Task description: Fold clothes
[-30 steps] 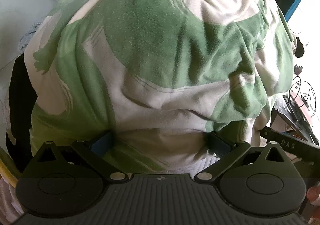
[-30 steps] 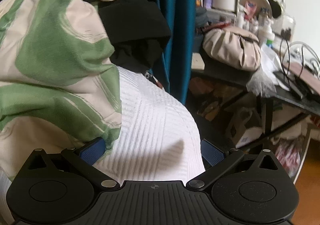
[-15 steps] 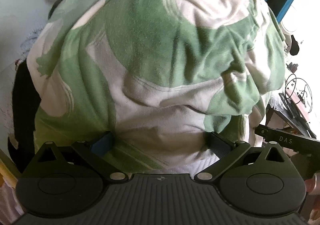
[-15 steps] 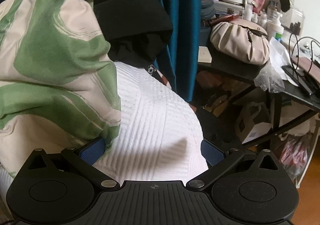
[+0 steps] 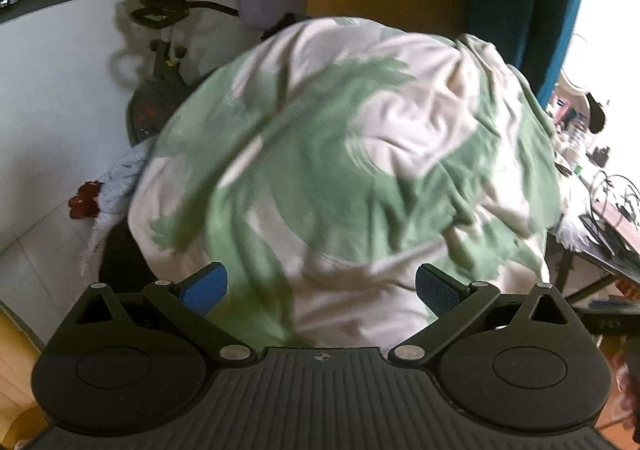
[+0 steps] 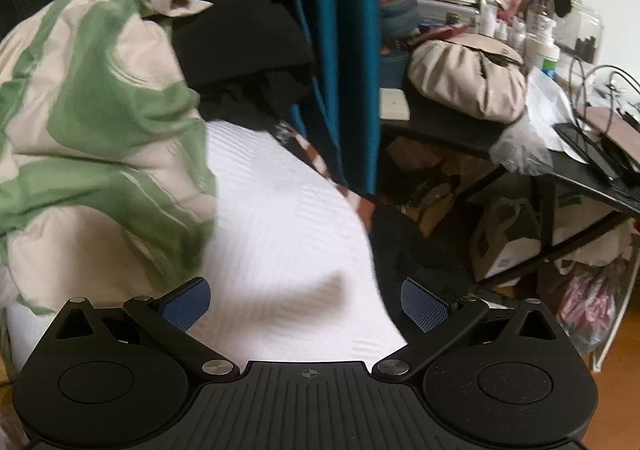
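The green-and-cream garment [image 5: 352, 169] is seen bunched in a mound filling the left wrist view, blurred, its lower edge lying between the spread jaws of the left gripper [image 5: 320, 288], which grip nothing. An exercise bike [image 5: 160, 49] stands beyond, against a white wall.

In the right wrist view the garment [image 6: 100, 129] is heaped on a white ribbed cover [image 6: 288, 250], black clothing [image 6: 248, 37] behind it. A teal curtain [image 6: 332, 49] and a cluttered tabletop [image 6: 460, 129] stand close by. The right gripper [image 6: 306, 304] is held open above the cover.

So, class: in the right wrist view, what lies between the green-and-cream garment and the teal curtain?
In the right wrist view, a heap of black clothing lies between the green-and-cream garment and the teal curtain, above the white ribbed cover.
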Available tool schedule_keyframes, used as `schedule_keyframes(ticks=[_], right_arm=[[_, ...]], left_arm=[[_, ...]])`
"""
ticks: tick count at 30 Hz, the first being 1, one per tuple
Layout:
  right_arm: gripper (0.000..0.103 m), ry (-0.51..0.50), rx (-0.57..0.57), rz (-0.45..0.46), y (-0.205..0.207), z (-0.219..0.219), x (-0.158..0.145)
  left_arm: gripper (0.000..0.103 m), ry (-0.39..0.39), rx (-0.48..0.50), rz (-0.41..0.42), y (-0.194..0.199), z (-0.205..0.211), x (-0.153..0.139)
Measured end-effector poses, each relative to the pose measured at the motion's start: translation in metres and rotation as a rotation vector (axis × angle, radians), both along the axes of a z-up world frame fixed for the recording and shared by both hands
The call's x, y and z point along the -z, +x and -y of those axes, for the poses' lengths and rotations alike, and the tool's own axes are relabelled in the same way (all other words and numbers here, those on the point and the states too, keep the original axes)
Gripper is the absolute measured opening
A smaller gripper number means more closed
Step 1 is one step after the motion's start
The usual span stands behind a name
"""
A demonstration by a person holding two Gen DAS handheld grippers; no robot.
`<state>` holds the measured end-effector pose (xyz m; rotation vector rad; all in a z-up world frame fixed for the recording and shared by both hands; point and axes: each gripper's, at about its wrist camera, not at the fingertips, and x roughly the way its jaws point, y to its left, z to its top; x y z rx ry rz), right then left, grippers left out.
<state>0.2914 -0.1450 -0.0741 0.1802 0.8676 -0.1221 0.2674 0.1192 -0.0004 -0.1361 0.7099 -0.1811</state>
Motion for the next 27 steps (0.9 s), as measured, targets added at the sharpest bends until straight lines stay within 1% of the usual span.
schedule_keyframes(ticks=[3, 4, 6, 11, 14, 16, 20, 24, 27], right_arm=[[0.102, 0.017, 0.032, -0.008, -0.008, 0.01, 0.0], [0.102, 0.018, 0.04, -0.007, -0.011, 0.013, -0.001], [0.102, 0.015, 0.047, -0.004, -0.016, 0.015, -0.003], [0.102, 0.01, 0.056, -0.009, -0.026, 0.02, -0.004], [0.102, 0.01, 0.064, -0.033, -0.03, 0.023, -0.001], [0.102, 0.012, 0.073, -0.045, -0.031, 0.024, 0.001], [0.102, 0.013, 0.074, -0.057, -0.031, 0.023, 0.004], [0.102, 0.014, 0.058, -0.051, -0.028, 0.017, 0.003], [0.102, 0.012, 0.041, -0.048, -0.026, 0.012, 0.002]], left_arm=[[0.102, 0.008, 0.021, 0.014, -0.005, 0.006, -0.002], [0.102, 0.018, 0.041, 0.02, 0.002, 0.008, 0.002], [0.102, 0.054, 0.096, 0.033, 0.026, 0.006, 0.02], [0.102, 0.214, 0.243, 0.06, 0.018, 0.036, 0.043], [0.102, 0.298, 0.296, 0.073, 0.008, 0.047, 0.056], [0.102, 0.325, 0.284, 0.069, 0.003, 0.047, 0.063], [0.102, 0.31, 0.221, 0.033, -0.004, 0.037, 0.066], [0.102, 0.332, 0.156, 0.036, -0.008, 0.026, 0.068], [0.102, 0.318, 0.109, 0.032, -0.006, 0.018, 0.066]])
